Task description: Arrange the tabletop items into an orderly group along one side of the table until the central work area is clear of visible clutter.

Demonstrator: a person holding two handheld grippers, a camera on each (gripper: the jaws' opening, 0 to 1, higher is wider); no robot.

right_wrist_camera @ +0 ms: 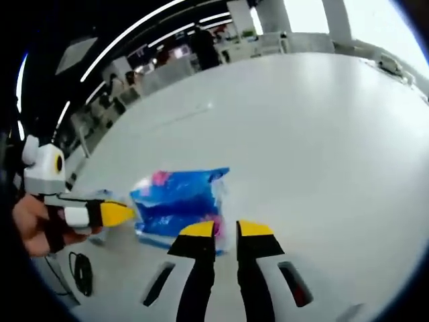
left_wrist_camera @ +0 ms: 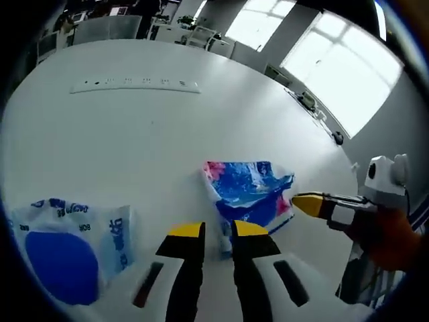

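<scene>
A blue, pink and white plastic packet [left_wrist_camera: 247, 191] lies on the round white table [left_wrist_camera: 134, 141]. My left gripper [left_wrist_camera: 218, 231] is at its near end, jaws nearly together with the packet's pale sealed edge pinched between them. My right gripper [left_wrist_camera: 303, 204] comes in from the right and its yellow tip meets the packet's far corner. In the right gripper view the same packet [right_wrist_camera: 175, 201] lies ahead, with my right gripper [right_wrist_camera: 226, 229] narrowly closed on its right edge. There my left gripper [right_wrist_camera: 119, 213], held by a hand [right_wrist_camera: 30, 225], sits at the packet's left end.
A second packet, white with a blue oval [left_wrist_camera: 64, 249], lies at the near left of the table. A flat socket strip [left_wrist_camera: 134, 85] is set into the far part of the table. A black cable [right_wrist_camera: 82, 272] lies near the table edge. Chairs and desks stand beyond.
</scene>
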